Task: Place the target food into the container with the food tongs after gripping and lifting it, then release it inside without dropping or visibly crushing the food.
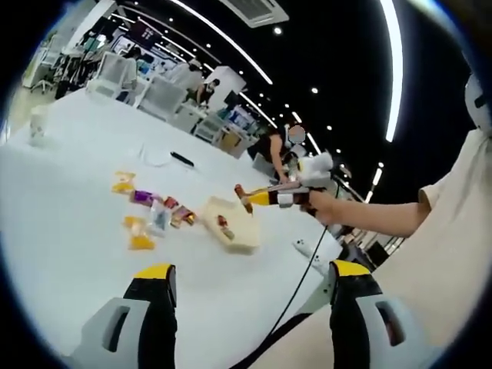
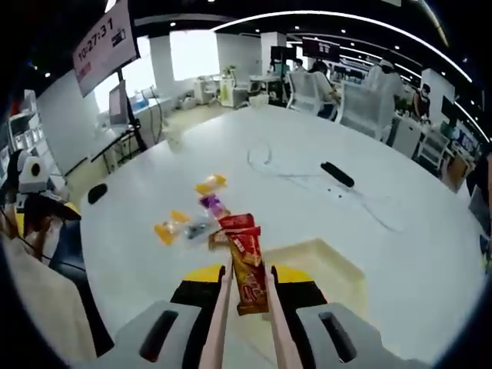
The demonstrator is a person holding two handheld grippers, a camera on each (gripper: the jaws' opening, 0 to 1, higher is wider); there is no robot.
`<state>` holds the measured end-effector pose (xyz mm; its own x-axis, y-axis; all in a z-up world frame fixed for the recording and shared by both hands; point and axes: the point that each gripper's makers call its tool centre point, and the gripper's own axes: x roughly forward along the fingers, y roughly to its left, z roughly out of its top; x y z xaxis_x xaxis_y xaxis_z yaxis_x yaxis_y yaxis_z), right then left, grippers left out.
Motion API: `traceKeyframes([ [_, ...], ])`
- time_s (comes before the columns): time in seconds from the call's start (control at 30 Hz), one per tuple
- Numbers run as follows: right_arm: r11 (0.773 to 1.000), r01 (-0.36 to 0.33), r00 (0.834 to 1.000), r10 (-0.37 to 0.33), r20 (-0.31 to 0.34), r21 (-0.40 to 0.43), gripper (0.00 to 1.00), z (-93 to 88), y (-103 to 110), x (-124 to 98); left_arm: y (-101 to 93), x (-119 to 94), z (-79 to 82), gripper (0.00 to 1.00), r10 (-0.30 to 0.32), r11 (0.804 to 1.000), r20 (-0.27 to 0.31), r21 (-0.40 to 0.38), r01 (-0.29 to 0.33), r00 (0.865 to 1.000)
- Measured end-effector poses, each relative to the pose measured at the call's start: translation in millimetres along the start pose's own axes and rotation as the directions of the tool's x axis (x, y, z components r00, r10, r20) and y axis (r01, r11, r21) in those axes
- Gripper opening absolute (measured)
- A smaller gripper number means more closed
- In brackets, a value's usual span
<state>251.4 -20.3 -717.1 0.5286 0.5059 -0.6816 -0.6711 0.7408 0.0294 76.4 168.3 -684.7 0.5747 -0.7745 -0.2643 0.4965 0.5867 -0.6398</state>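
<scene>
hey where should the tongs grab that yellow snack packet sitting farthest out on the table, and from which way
Judging from the right gripper view, pinch the yellow packet across its narrow middle, coming from above: it lies flat on the white table, apart from the other packets.

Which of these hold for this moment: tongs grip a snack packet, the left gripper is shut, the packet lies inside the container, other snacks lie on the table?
1. The tongs in the right gripper grip a red-orange snack packet. True.
2. The left gripper is shut. False: its jaws stand wide apart.
3. The packet lies inside the container. False: it is held up in the tongs.
4. Other snacks lie on the table. True.
</scene>
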Motion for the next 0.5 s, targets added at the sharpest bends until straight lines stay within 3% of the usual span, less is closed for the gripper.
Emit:
traceKeyframes([
  [0.5, 1.000, 0.017, 1.000, -0.017, 0.006, -0.001, 0.23, 3.1, -4.5, -9.4, -2.3, 0.9, -0.9, 0.81, -0.013, 1.000, 0.016, -0.015, 0.014, 1.000],
])
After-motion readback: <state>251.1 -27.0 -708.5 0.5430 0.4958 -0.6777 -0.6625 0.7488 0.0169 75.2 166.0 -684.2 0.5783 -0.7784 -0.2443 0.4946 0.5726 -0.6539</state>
